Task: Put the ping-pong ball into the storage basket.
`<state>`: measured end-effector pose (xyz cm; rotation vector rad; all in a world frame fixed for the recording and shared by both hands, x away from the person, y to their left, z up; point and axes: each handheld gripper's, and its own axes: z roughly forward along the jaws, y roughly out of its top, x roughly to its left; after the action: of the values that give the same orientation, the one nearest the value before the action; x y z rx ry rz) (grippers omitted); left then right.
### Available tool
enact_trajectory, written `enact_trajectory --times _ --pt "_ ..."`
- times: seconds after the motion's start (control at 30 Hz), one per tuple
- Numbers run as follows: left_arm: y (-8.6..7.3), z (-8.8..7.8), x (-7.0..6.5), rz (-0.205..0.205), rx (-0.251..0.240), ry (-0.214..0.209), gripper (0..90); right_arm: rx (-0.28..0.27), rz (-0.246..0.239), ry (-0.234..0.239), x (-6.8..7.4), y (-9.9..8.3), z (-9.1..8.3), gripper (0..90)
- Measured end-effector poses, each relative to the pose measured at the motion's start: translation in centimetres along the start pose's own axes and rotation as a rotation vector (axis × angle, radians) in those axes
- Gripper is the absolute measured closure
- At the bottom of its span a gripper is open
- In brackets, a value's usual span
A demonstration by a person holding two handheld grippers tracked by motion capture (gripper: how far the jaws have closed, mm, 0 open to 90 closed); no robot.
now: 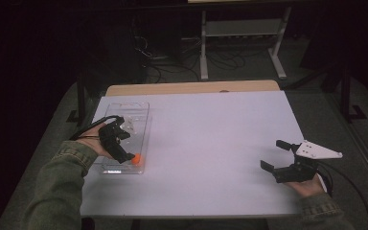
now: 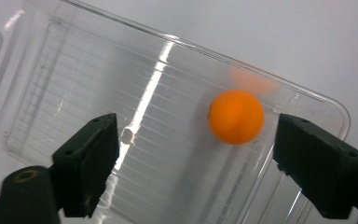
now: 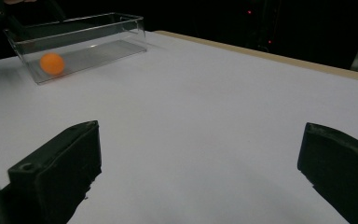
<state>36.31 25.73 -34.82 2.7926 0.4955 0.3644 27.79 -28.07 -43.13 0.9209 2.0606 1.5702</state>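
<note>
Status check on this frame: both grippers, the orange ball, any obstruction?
Left gripper open above the small orange ball, not touching. Ball inside the clear plastic rectangular bin. Right gripper open, empty, over the white table. Nothing in the way.

A white table [image 1: 211, 143] stands before a metal rack [image 1: 242, 28].

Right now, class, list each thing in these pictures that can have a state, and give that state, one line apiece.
Orange ball: lying loose inside the tray near one end, touched by neither jaw.
Clear plastic tray: upright on the table, open-topped, holding the ball.
Left gripper: open, above the tray, nothing gripped.
Right gripper: open, empty, over bare table.
White table: level, bearing the tray.
</note>
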Motion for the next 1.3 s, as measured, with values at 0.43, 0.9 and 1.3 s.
enact_trajectory --times 0.43,0.9,1.3 --pt "-0.3 -1.1 0.0 -0.027 -0.067 -0.033 0.0 -0.002 0.003 -0.002 0.0 0.0 -0.1 0.0" --pt "-0.8 -2.8 -1.0 -0.025 -0.189 -0.031 0.0 -0.004 0.005 -0.010 0.1 -0.1 -0.4 0.0" --pt "-2.1 -2.8 -2.1 -0.026 -0.241 -0.035 0.0 -0.001 0.007 -0.011 0.1 -0.1 -0.4 0.0"
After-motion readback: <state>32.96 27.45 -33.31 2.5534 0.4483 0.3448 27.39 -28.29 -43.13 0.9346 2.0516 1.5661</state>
